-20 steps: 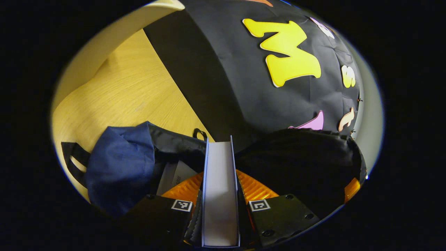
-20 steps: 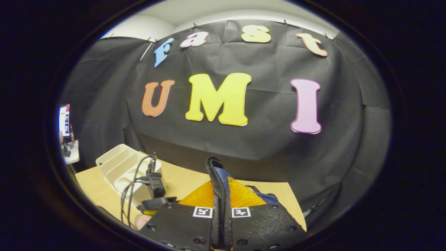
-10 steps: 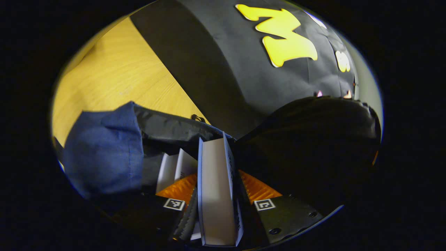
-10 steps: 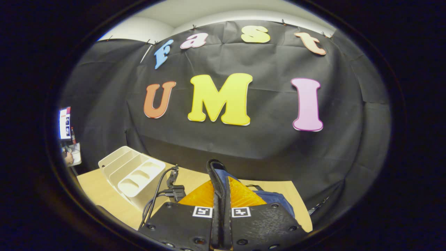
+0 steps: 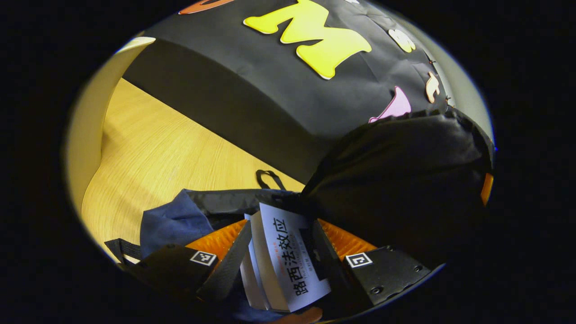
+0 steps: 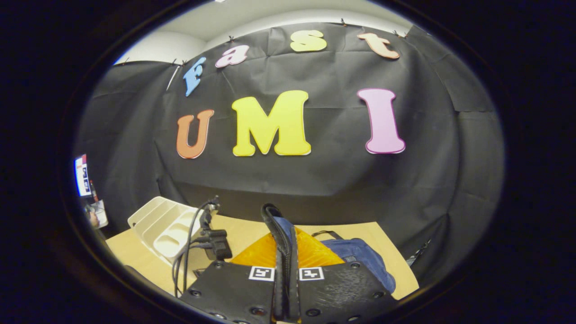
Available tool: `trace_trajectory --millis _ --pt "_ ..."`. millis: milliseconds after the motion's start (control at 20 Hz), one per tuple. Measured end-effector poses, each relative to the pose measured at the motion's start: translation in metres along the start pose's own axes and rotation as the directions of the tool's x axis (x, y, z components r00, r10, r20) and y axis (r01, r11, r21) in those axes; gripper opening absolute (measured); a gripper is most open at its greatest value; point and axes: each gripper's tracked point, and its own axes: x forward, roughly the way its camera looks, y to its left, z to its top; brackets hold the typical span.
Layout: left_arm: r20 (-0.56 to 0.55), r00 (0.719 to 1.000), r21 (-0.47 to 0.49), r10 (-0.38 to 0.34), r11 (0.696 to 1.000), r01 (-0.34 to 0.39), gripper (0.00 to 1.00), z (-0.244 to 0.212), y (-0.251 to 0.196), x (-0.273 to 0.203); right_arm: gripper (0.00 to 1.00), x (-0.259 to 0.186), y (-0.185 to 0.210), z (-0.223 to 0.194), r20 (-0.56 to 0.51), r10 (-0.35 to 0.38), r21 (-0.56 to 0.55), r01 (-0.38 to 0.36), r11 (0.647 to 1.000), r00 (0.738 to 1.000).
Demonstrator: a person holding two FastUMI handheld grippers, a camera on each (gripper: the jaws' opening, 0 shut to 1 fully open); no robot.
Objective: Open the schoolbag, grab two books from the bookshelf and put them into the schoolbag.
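Note:
In the left gripper view the blue and black schoolbag (image 5: 173, 222) lies open on the wooden table (image 5: 157, 153). A white book with black print (image 5: 288, 256) leans tilted inside the bag's mouth, on top of a second white book (image 5: 249, 281). My left gripper (image 5: 281, 225) is open, its fingers spread on either side of the tilted book. In the right gripper view my right gripper (image 6: 285, 243) is shut on the bag's black zipper edge (image 6: 276, 220) and holds it up. The bag's raised black flap (image 5: 405, 180) hangs at the right.
A white slotted bookshelf (image 6: 164, 225) stands on the table (image 6: 382, 238) at the left in the right gripper view. The left hand-held unit with black cables (image 6: 215, 240) is beside it. A small black loop (image 5: 268, 177) of the bag rests on the table.
My left gripper has opened and let go of the book, which has tipped over so its printed cover faces up inside the bag. The right gripper stays shut on the bag's edge.

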Motion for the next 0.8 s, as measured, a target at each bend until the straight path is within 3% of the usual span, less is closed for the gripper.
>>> trace_trajectory --millis 150,300,550,800 --pt "0.038 0.999 0.082 0.033 0.996 -0.036 0.91 0.02 -0.001 -0.022 0.09 0.0 0.001 -0.006 -0.006 0.009 0.047 -0.008 0.999 1.0" --pt "0.1 0.994 0.141 0.046 0.988 -0.06 0.92 0.047 -0.007 -0.053 0.03 0.002 0.001 -0.011 -0.015 0.015 0.093 -0.013 0.996 1.0" --pt "0.173 0.982 0.215 0.079 0.97 -0.116 0.93 0.076 -0.004 -0.114 0.06 0.006 0.005 -0.02 -0.014 0.026 0.149 -0.024 0.989 1.0" --pt "0.271 0.958 0.281 0.096 0.944 -0.174 0.92 0.103 -0.002 -0.178 0.06 0.014 0.019 -0.042 -0.03 0.021 0.192 -0.015 0.981 0.999"
